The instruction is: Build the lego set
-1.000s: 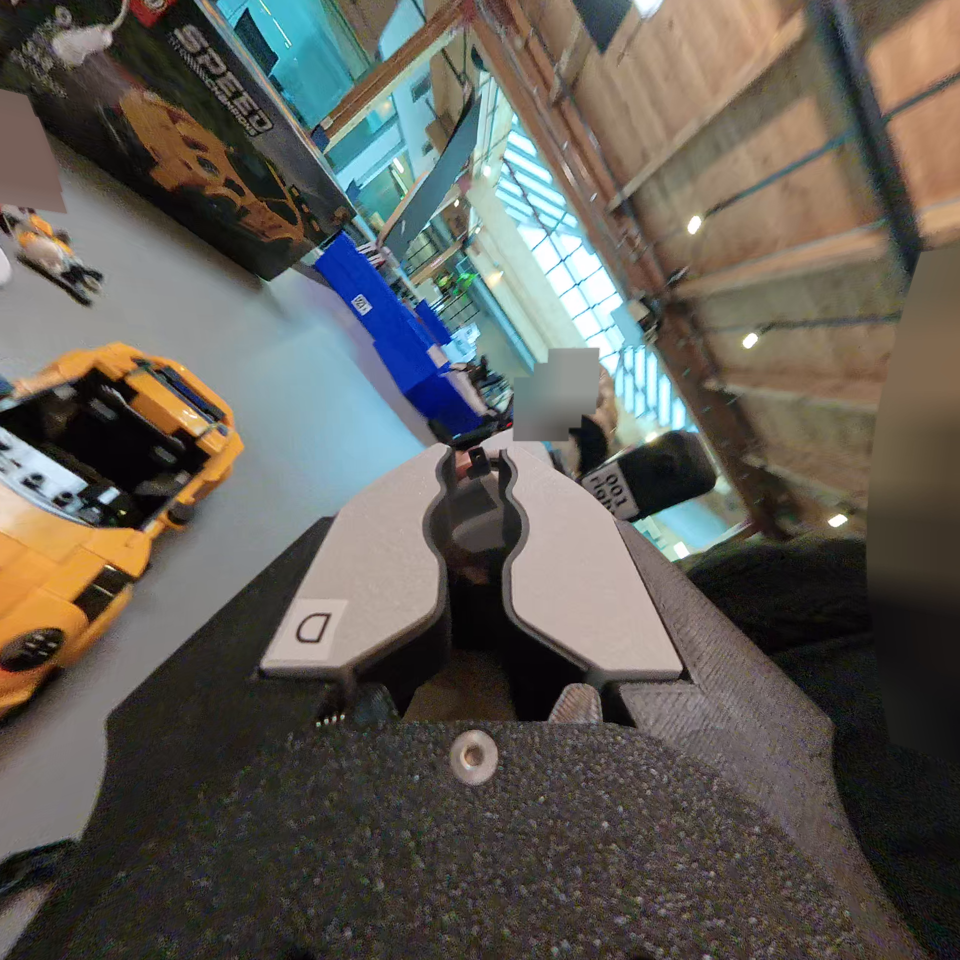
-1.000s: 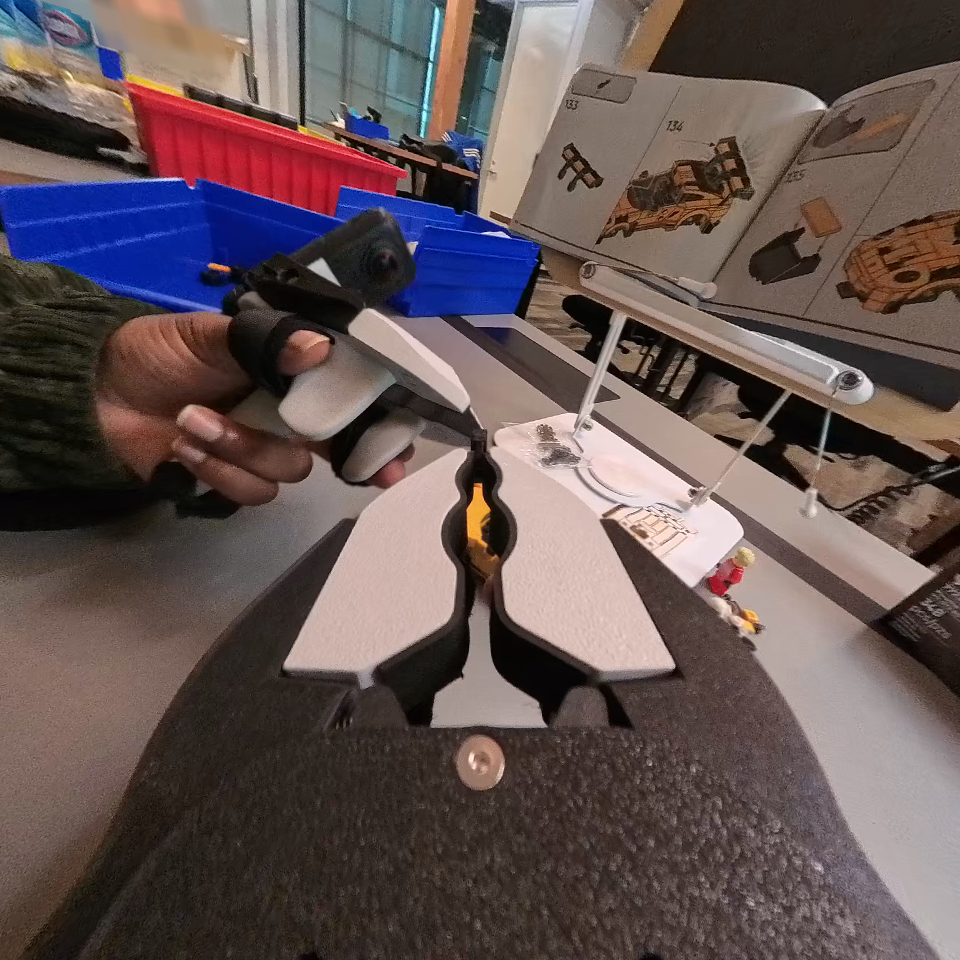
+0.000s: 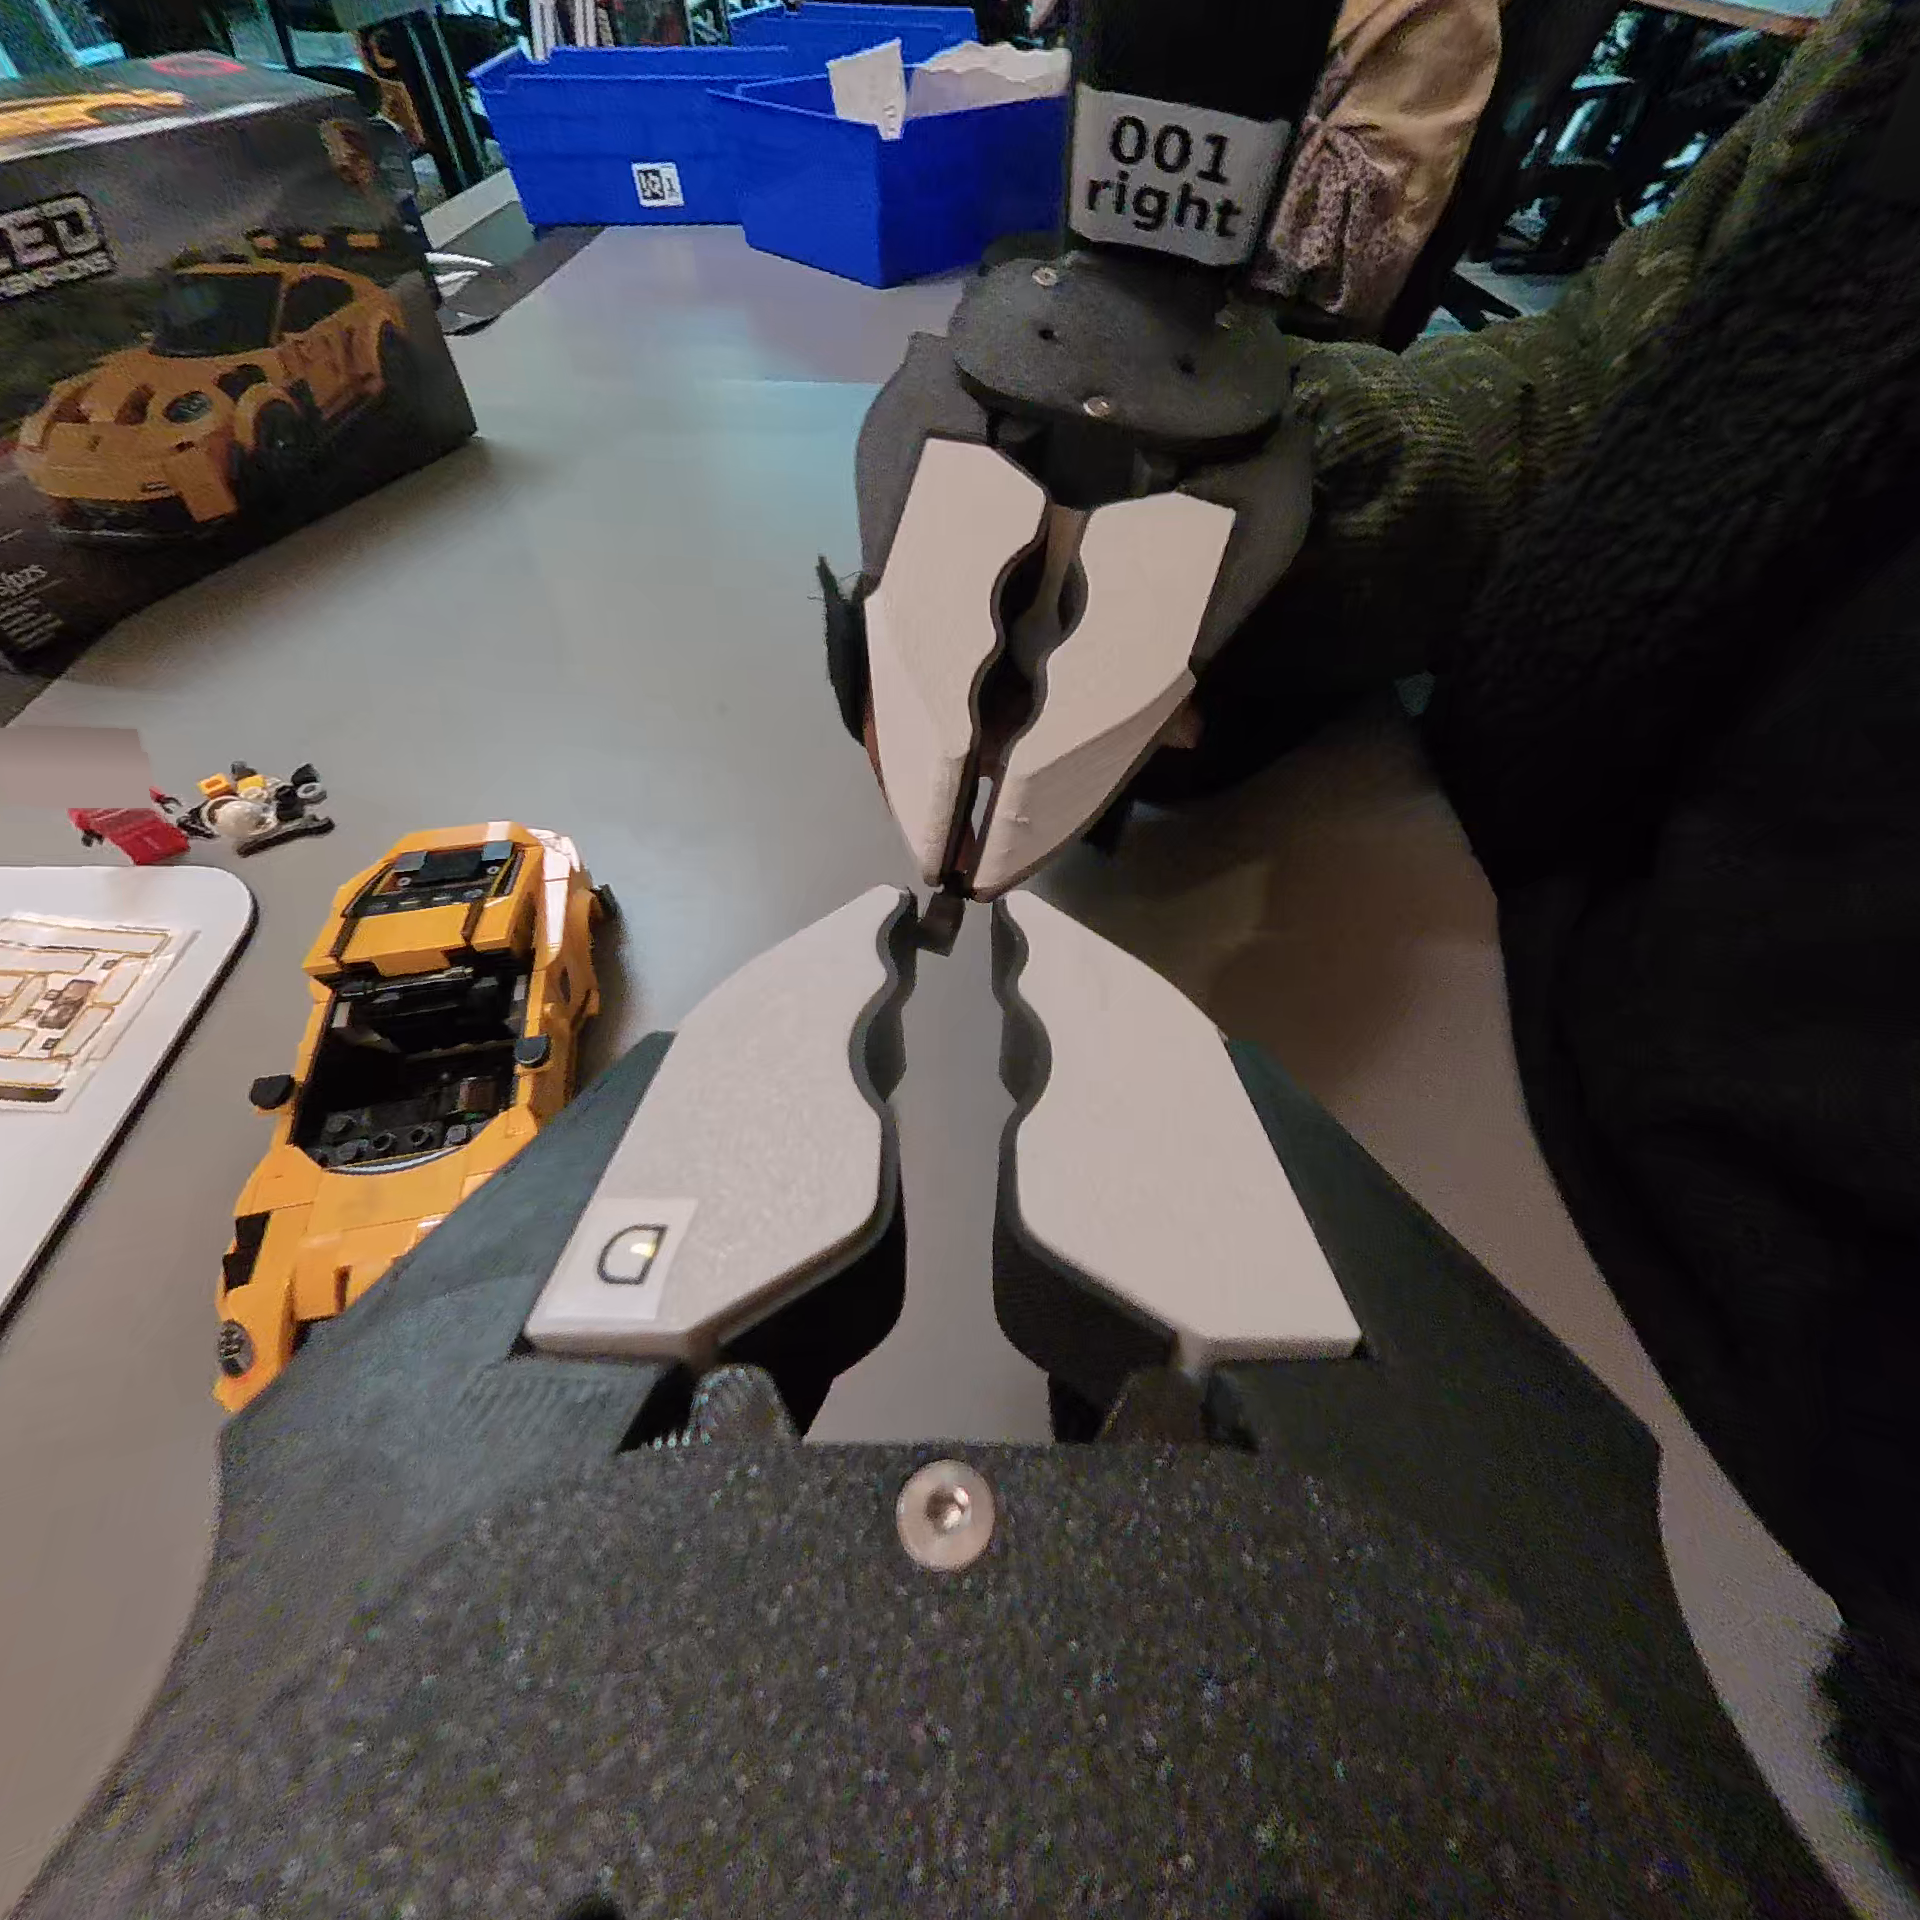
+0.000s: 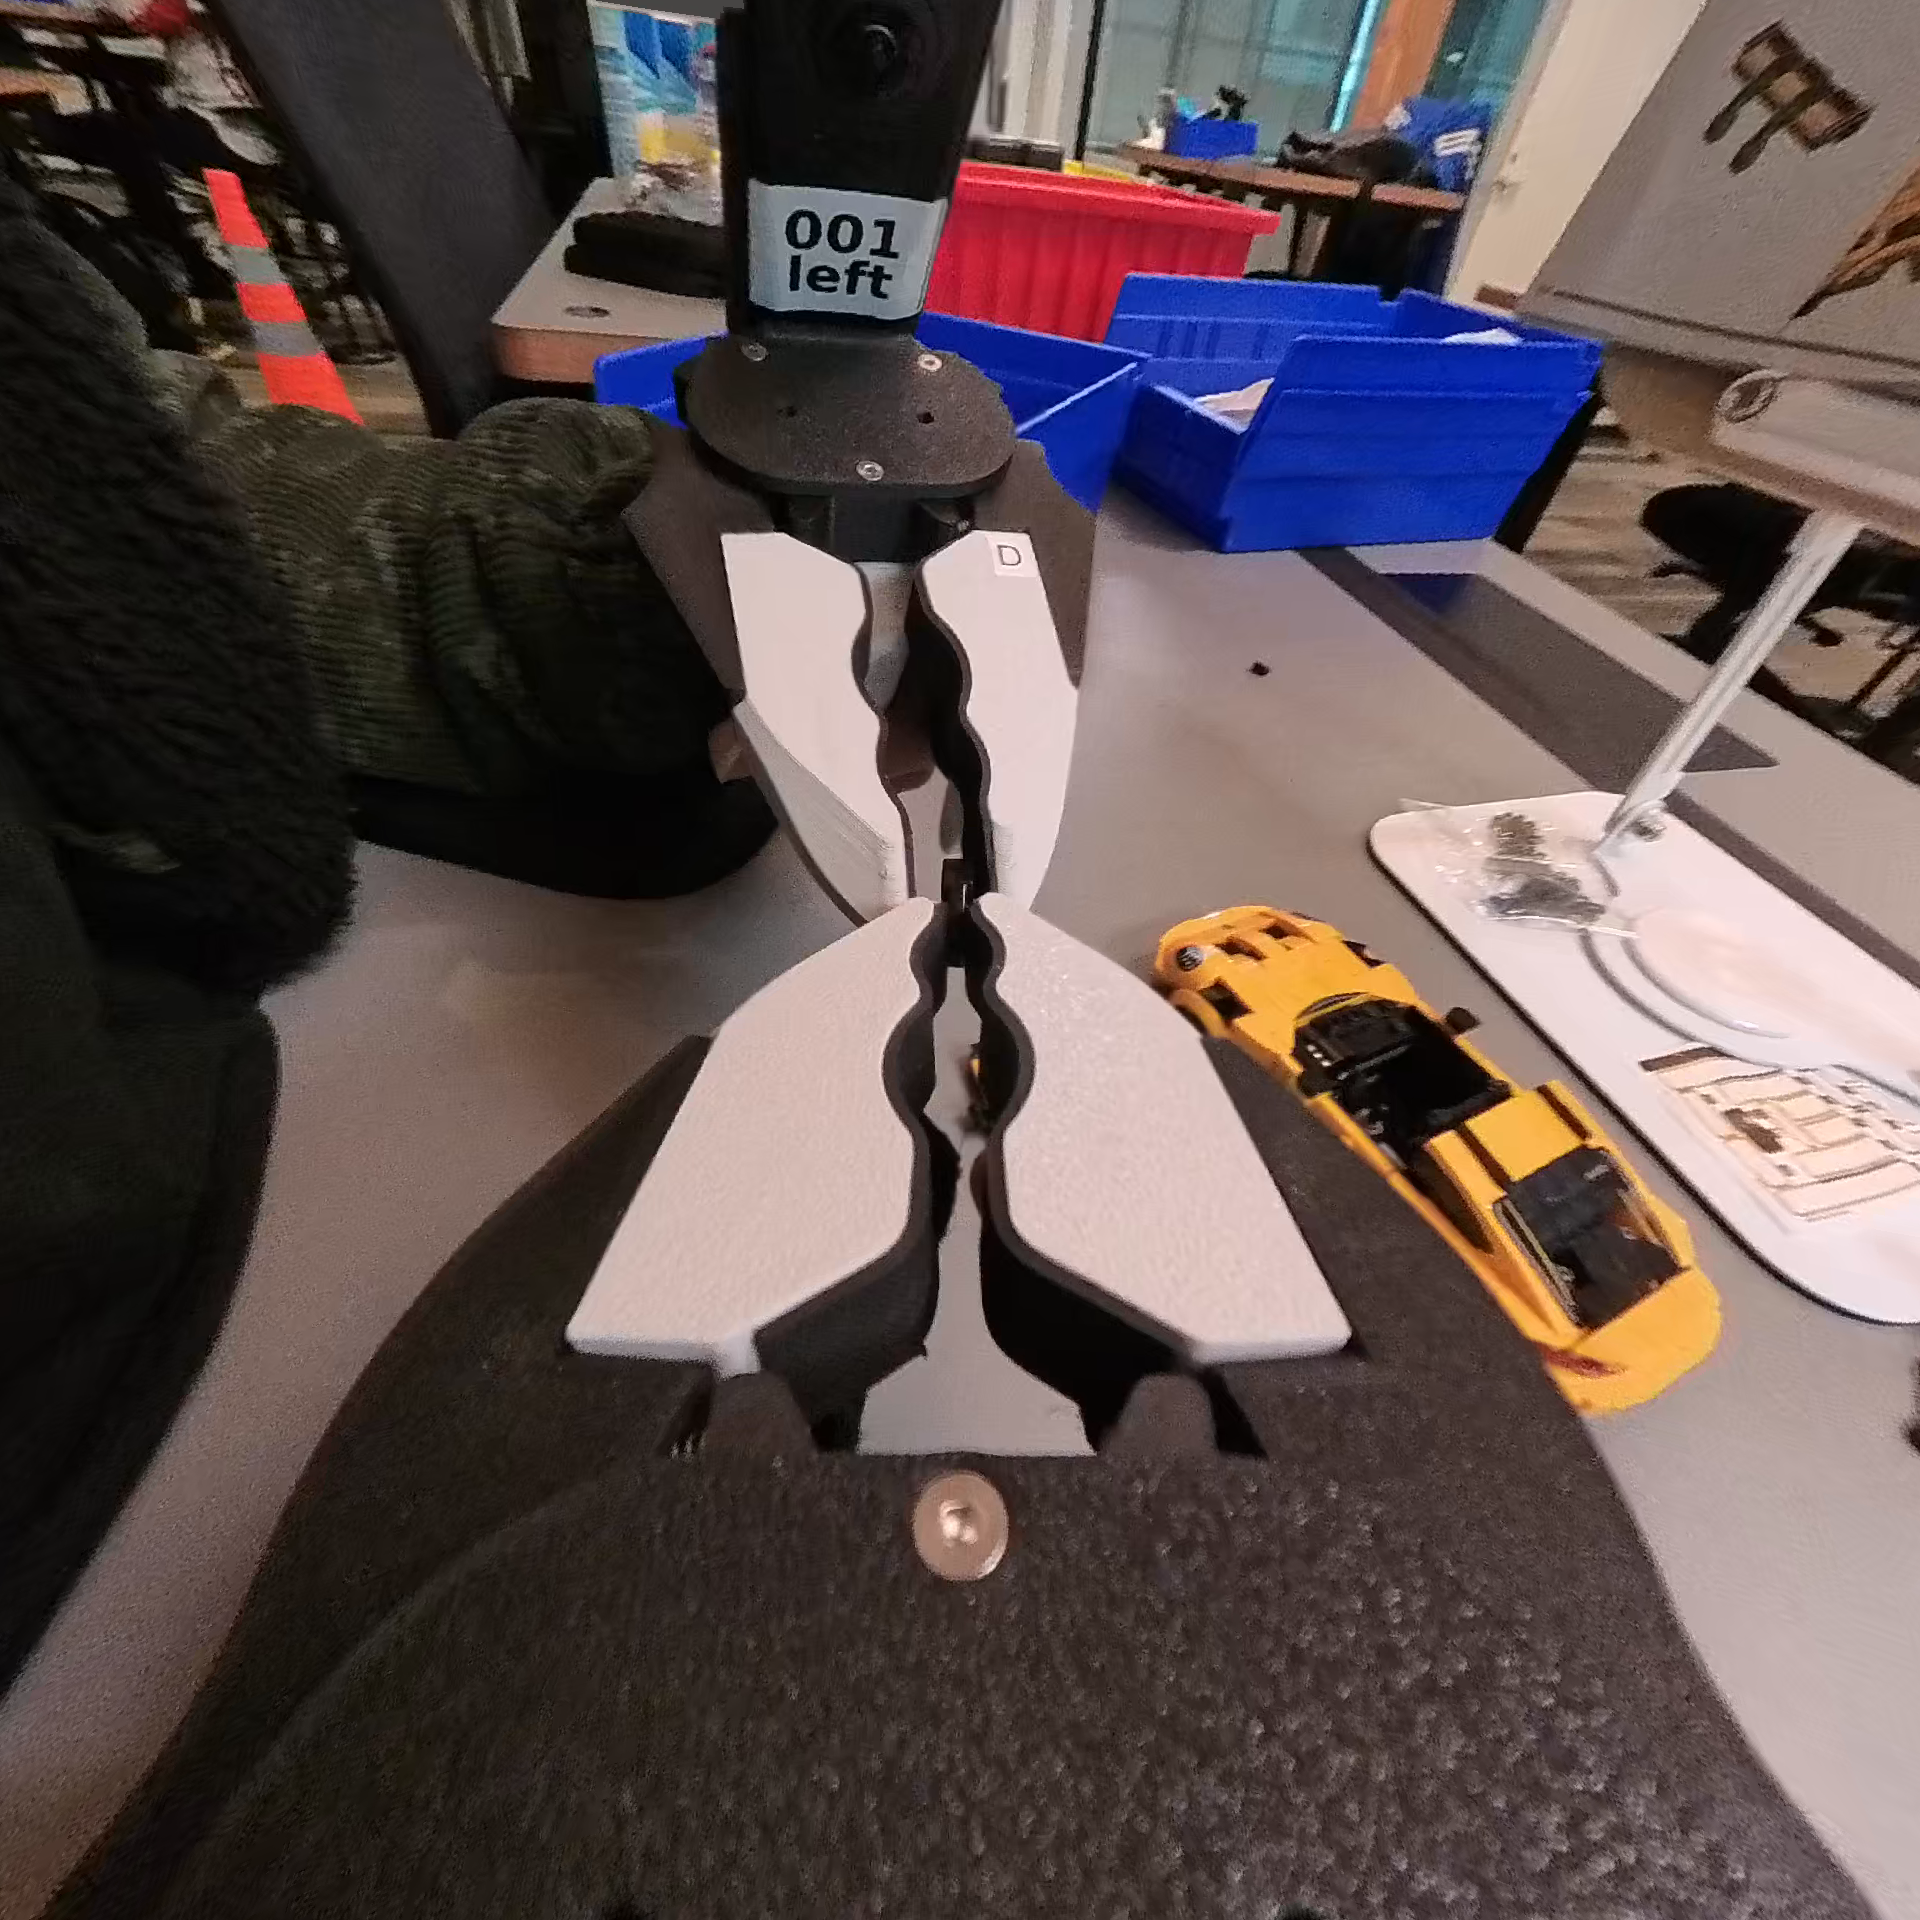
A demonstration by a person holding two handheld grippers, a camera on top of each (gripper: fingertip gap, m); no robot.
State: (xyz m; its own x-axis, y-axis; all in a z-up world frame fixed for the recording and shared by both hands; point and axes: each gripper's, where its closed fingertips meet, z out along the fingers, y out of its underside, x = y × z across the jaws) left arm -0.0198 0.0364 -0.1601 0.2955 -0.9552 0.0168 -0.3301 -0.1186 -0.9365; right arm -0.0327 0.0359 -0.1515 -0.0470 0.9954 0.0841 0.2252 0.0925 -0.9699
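Left wrist view: your left claw (image 3: 943,912) gapes beside the small black piece (image 3: 943,923) pinched in your right claw (image 3: 958,883), above the counter (image 3: 644,582); yellow car (image 3: 416,1081) sits left.

Two handheld grippers facing tip to tip above a table. Left gripper (image 3: 943,914) with fingers parted, a clear gap between. Right gripper (image 4: 958,920) pinched nearly closed on a small dark piece (image 3: 943,923). Dark green sleeves (image 3: 1538,499) behind both

Left gripper (image 3: 943,906) swung down from ceiling to table, jaws parted; right gripper (image 3: 958,883) at 12 o'clock, tip-to-tip, pinching small black piece (image 3: 943,923).
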